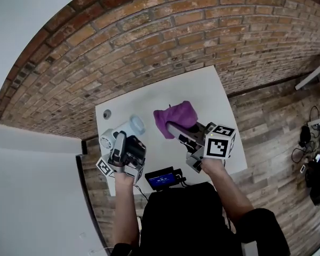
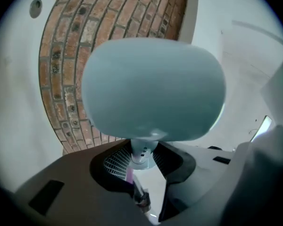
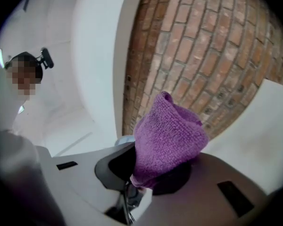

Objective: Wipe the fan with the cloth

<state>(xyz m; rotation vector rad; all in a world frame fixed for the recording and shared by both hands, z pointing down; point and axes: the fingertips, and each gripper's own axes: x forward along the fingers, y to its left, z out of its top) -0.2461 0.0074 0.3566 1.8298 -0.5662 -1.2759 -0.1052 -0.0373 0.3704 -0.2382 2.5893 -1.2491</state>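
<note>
Closest, the person's forearms (image 1: 125, 207) reach over the white counter (image 1: 213, 100). Left gripper (image 2: 140, 166) is clamped on the narrow neck of the pale blue fan (image 2: 153, 88), over the counter's left end near a round grommet (image 1: 106, 113). A small blue-lit screen (image 1: 161, 179) sits between the grippers. Right gripper (image 3: 148, 173) pinches the purple cloth (image 3: 167, 135), apart from the fan.

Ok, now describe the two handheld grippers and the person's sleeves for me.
The left gripper and the right gripper look alike. Each pairs one dark grey jaw shell with one pale grey one, with black inner pads. Each carries a white cube with black square markers. The person wears a black top with black sleeves; the forearms are bare.
</note>
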